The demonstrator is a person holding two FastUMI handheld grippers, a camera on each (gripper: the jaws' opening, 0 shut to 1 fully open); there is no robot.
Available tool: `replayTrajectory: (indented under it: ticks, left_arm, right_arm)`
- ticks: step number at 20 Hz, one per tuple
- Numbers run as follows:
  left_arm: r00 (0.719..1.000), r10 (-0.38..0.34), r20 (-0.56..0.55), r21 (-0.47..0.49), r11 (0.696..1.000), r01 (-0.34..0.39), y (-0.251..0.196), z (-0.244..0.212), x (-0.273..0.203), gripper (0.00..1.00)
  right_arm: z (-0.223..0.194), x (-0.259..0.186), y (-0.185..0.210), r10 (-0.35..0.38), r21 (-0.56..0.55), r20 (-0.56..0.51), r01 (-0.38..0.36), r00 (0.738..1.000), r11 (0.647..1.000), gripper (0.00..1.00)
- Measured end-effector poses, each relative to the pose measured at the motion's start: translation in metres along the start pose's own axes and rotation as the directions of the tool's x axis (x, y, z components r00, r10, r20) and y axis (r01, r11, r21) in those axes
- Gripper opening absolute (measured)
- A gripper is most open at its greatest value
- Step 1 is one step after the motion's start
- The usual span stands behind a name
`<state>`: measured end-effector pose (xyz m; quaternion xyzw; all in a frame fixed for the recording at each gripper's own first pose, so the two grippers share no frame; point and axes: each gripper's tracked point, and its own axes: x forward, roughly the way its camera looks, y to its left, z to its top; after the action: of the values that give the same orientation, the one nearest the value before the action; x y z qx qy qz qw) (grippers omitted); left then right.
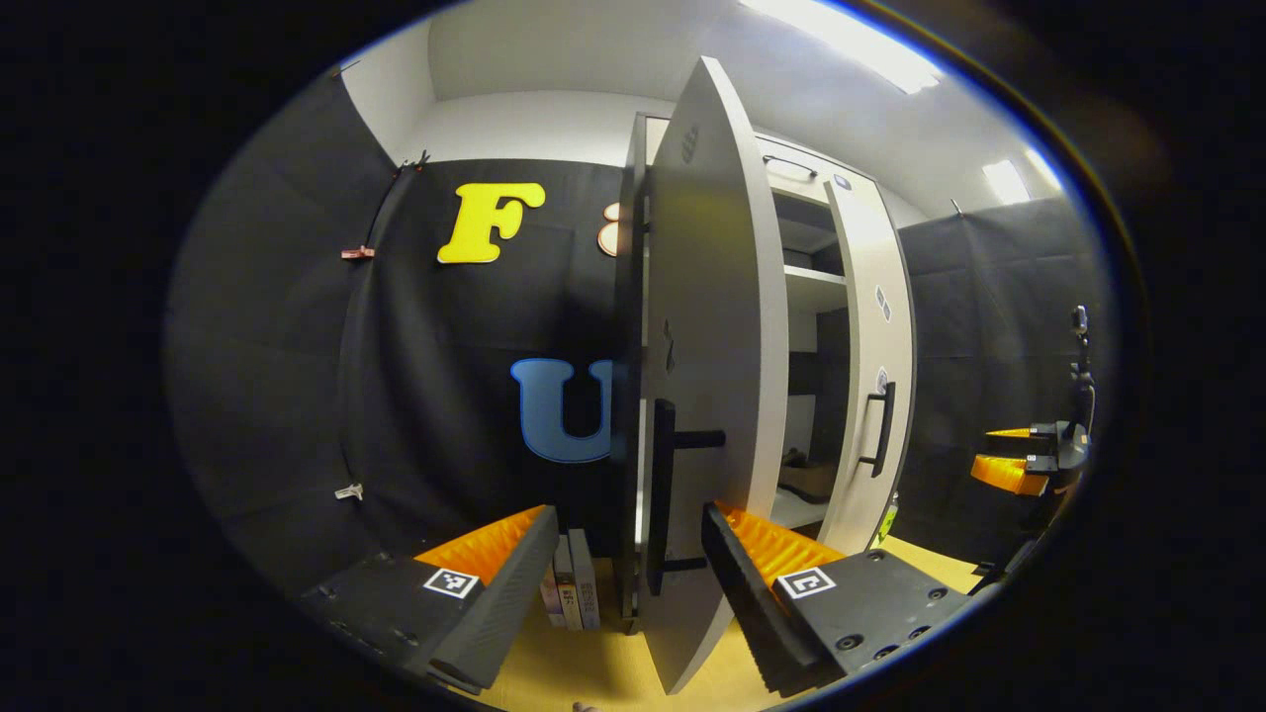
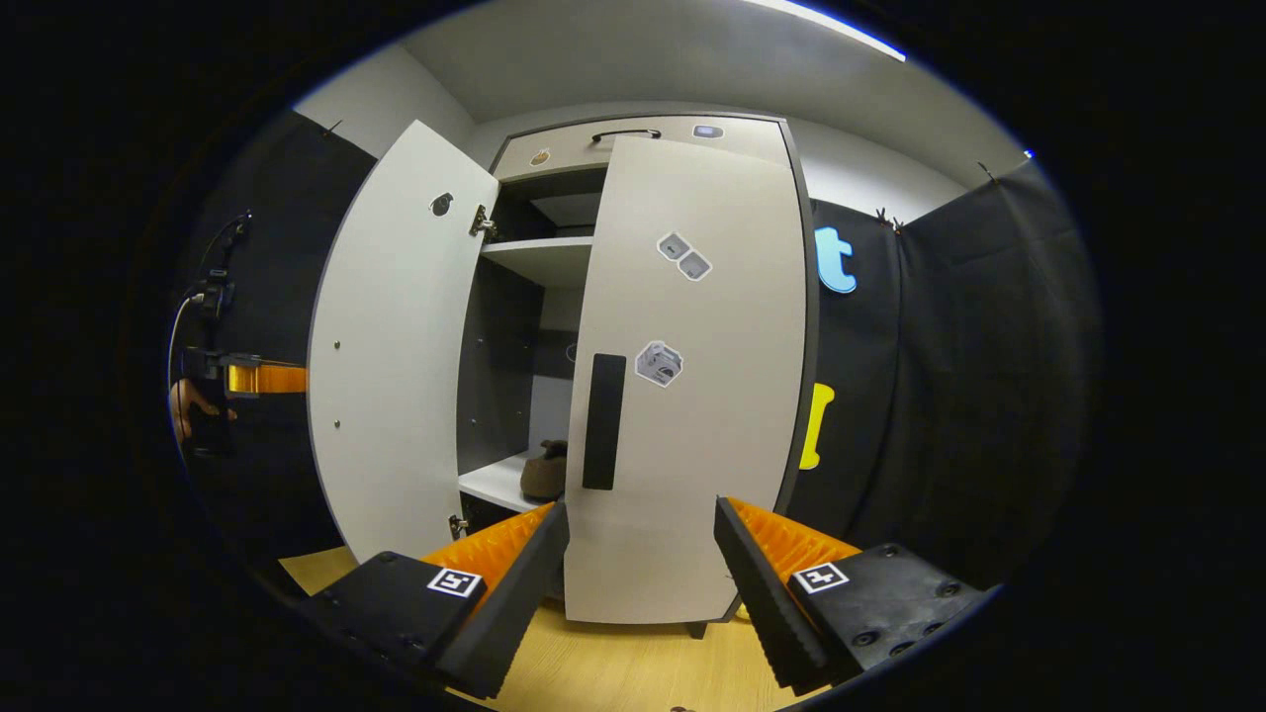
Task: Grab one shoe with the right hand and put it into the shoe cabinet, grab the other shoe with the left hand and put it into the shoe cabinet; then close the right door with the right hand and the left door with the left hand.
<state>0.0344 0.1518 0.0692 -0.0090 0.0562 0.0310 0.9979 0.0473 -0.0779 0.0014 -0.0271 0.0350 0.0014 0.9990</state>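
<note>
Shoes (image 2: 545, 473) are seen stowed on the cabinet's lower shelf (image 2: 495, 482), behind the nearly closed right door (image 2: 682, 396). The left tool (image 1: 628, 554), jaws apart, is held straddling the open left door's (image 1: 707, 396) edge, evidently to push it closed; the right tool (image 2: 641, 554) is parted too.

Ahead of me the pale yellow wooden floor (image 2: 613, 658) carries the tall white shoe cabinet with dark edges (image 2: 692, 396), which stands on it on short dark feet against the booth's back wall. Inside the cabinet, the white bottom shelf board (image 2: 495, 482) bears a brown shoe (image 2: 546, 472) lying near the shelf's front edge, and I can see that same shoe (image 1: 806, 478) through the door gap in my left gripper view. On the floor just beside the cabinet's left side, a few thin books (image 1: 572, 591) stand upright, leaning close together.
</note>
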Motion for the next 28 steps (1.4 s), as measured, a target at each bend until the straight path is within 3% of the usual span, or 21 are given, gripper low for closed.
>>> replayTrajectory:
  ticks: [7,14,23,28]
  left_arm:
    - [0.996,-0.087,0.011,-0.041,0.995,0.088,-0.048,-0.003,0.017,0.94]
    - [0.994,-0.105,0.014,-0.026,0.994,0.106,-0.077,-0.001,0.036,0.94]
    - [0.981,-0.192,0.012,-0.034,0.981,0.192,-0.140,-0.006,0.080,0.94]
    - [0.981,-0.194,0.011,0.013,0.981,0.194,-0.156,-0.001,0.070,0.94]
  right_arm:
    - [0.001,0.004,-0.013,0.007,-0.018,-0.011,-0.007,1.000,1.000,0.98]
    - [0.005,0.002,-0.026,0.010,-0.001,-0.006,-0.010,1.000,1.000,0.98]
    - [0.006,-0.012,-0.052,-0.026,-0.018,-0.008,0.026,1.000,1.000,0.98]
    - [0.012,-0.020,-0.063,-0.043,-0.005,0.005,0.043,0.999,0.999,0.98]
